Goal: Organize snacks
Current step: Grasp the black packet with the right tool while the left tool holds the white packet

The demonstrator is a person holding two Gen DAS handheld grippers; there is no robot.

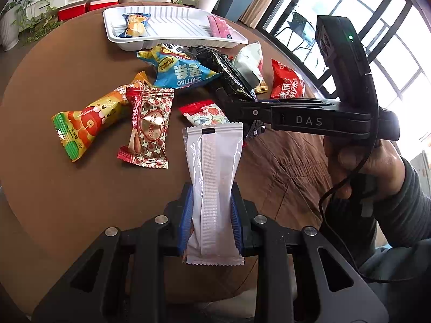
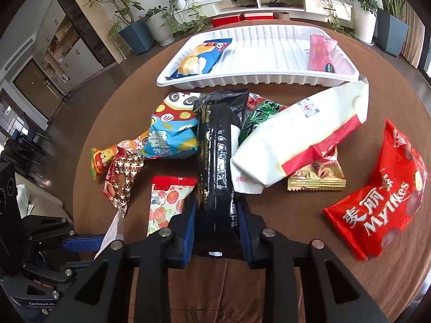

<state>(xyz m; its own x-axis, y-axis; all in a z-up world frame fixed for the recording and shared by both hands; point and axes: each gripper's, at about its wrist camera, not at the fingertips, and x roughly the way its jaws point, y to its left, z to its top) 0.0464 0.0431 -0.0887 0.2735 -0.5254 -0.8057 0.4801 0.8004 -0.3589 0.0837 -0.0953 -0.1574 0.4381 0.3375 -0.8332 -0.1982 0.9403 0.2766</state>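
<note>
My left gripper is shut on a white and clear snack packet, held above the near side of the brown round table. My right gripper is shut on a long black snack packet, which also shows in the left wrist view. A white ribbed tray stands at the far side and holds a blue bread packet and a pink packet. Loose snacks lie between: a blue Shutao bag, a large white bag, a red Mylikes bag.
More packets lie on the table: an orange one, a red heart-print one, a floral one, a gold one. Potted plants, a white shelf unit and red boxes stand beyond the table. Windows are on the right.
</note>
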